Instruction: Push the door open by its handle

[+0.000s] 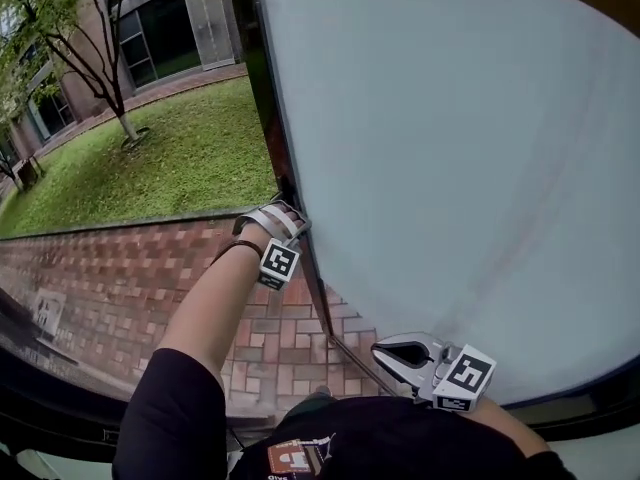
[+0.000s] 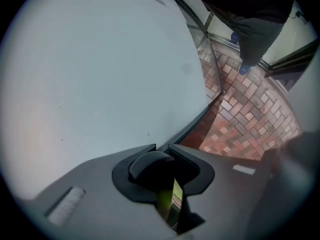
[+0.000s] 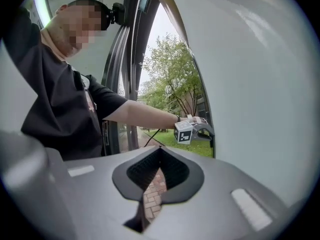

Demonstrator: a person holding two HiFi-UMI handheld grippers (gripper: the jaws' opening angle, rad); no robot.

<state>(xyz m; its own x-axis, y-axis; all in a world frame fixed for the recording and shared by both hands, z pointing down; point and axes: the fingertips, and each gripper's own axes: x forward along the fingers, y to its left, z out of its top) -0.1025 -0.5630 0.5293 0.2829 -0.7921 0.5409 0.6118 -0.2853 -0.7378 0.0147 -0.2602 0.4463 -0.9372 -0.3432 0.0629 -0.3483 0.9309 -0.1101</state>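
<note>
Head view – the left tongs are seen mid-frame at the left edge of the door, closed partway on a dark rounded part, judged the handle. The pale panel spreads rightward. The right tongs – lower right, farther off – are held together, empty. Brick paving lies beyond.

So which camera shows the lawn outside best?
The head view: the lawn fills its upper left, unobstructed. The right gripper view catches only a strip of it beyond the arm; the left gripper view shows no clear grass.
</note>
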